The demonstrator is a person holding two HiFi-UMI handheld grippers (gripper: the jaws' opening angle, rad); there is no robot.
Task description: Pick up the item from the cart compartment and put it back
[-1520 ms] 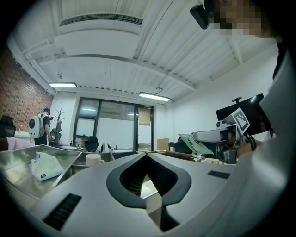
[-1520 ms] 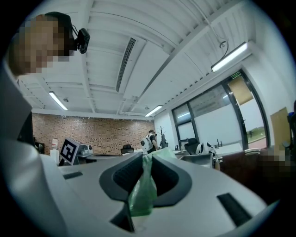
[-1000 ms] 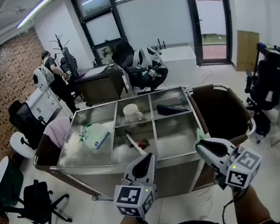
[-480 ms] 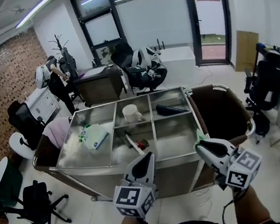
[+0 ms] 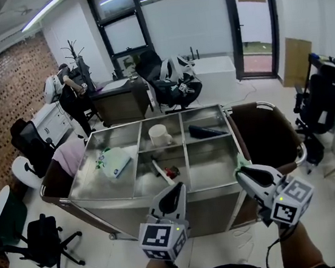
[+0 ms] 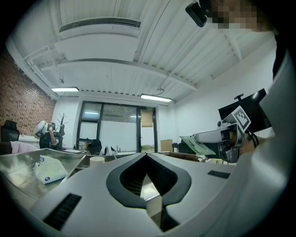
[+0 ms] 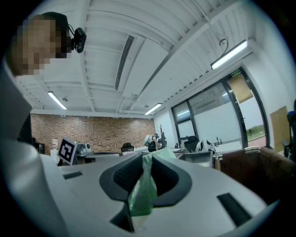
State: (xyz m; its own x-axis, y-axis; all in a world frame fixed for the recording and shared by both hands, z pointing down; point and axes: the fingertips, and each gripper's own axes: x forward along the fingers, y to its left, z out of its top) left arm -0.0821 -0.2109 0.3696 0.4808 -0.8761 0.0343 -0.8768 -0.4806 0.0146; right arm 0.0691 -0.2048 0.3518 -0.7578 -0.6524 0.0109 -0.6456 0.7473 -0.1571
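A green wrapper (image 7: 141, 194) is pinched by the right tool (image 5: 241, 174); the left tool (image 5: 178, 188) is pressed together, empty. Return to the cart (image 5: 102, 198) is judged outstanding.

We cannot tell what the small red thing (image 5: 172, 172) in the middle compartment of the cart (image 5: 103, 200) is. From above, the right gripper (image 5: 240, 173) hides most of the thin green bag (image 5: 240, 162) it pinches.

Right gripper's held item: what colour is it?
The item is light translucent green, shown best in the right gripper view.
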